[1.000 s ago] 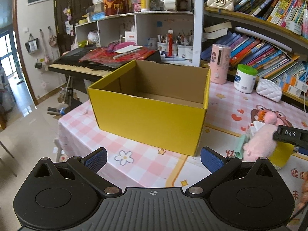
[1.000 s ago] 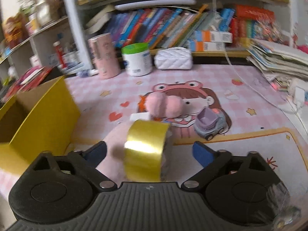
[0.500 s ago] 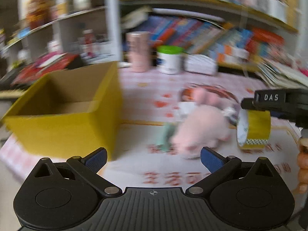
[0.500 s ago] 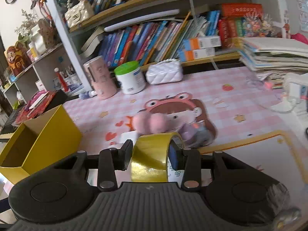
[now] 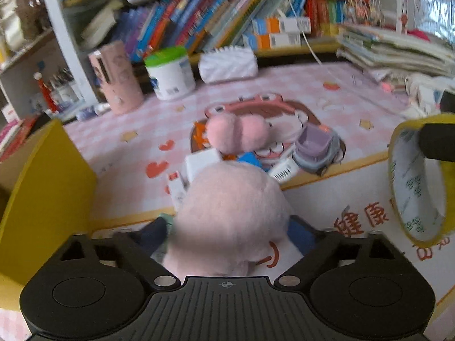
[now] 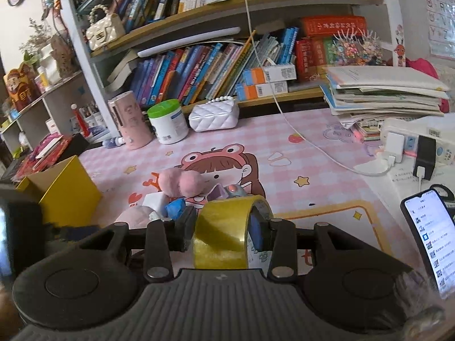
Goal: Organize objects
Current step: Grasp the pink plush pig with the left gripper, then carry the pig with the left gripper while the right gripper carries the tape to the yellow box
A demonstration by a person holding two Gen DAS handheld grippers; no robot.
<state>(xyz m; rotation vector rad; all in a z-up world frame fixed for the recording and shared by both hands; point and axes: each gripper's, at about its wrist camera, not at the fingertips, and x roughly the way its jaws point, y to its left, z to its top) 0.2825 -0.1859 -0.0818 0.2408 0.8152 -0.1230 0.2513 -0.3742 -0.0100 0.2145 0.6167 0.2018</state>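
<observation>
Tape roll [image 6: 220, 234] sits clamped in our right gripper [image 6: 221, 231] — lower centre; left gripper [image 5: 227, 233] closing round the plush [image 5: 230, 216] — soft fur could slip.

We read this as a home study corner: crowded bookshelf [image 6: 216, 65], child's cartoon pink table mat [image 6: 284, 153], handbags, plush toy [image 5: 227, 216], phone [image 6: 426, 238].

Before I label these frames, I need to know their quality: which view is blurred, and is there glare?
Left wrist view: motion-smeared, the pink plush toy between the closing fingers is soft, books streaked. Right wrist view: sharp, with a sheen on the yellow tape roll; the phone screen is bright. Both bend at the edges.
</observation>
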